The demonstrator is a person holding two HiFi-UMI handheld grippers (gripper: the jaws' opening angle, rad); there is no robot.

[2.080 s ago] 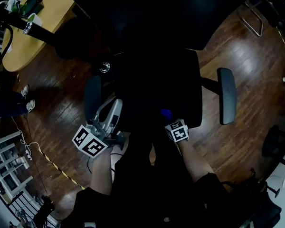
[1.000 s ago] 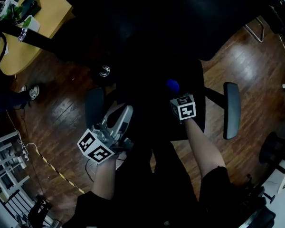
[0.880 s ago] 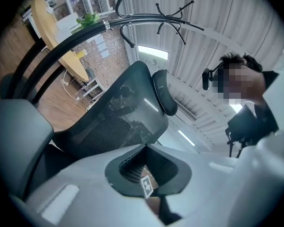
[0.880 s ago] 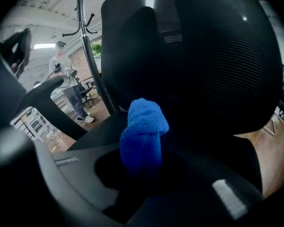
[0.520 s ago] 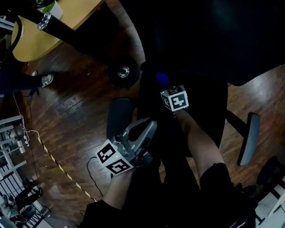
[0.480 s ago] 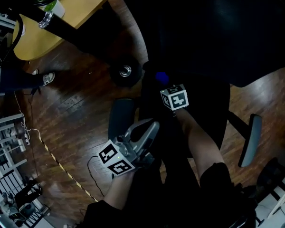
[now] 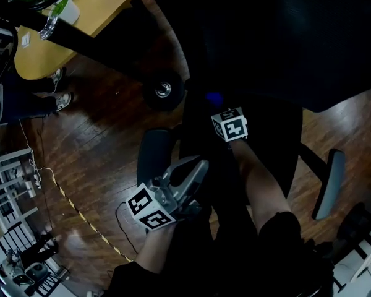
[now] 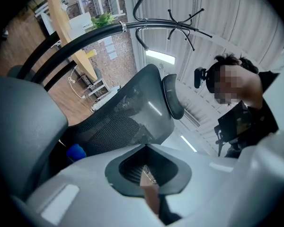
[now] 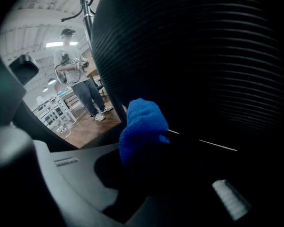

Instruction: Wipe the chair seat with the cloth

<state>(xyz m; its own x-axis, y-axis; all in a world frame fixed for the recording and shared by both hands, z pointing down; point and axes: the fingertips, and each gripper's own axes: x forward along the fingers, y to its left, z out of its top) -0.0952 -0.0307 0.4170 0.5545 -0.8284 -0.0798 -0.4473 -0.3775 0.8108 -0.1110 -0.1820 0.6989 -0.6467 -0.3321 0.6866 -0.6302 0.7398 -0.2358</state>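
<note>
The black chair seat point(image 7: 269, 138) lies in the middle of the head view, very dark. A blue cloth point(image 7: 213, 97) rests at the seat's back left, near the backrest point(image 7: 266, 36). My right gripper point(image 7: 216, 106) is shut on the cloth, its marker cube just behind it. In the right gripper view the blue cloth point(image 9: 141, 131) bulges from the right gripper point(image 9: 146, 162) against the ribbed mesh backrest point(image 9: 203, 65). My left gripper point(image 7: 184, 173) hovers beside the left armrest point(image 7: 152, 156), jaws together and holding nothing. The left gripper view shows the cloth point(image 8: 76, 151) far off.
A wooden table point(image 7: 80, 17) stands at the upper left, with a chair caster point(image 7: 162, 90) below it. The right armrest point(image 7: 328, 184) sticks out at the right. Cables and striped tape point(image 7: 80, 218) cross the wooden floor. A person point(image 9: 80, 82) stands in the background.
My right gripper has carried the cloth from the seat's front edge back across the seat toward the backrest. The left gripper has stayed by the armrest; the head view has shifted.
</note>
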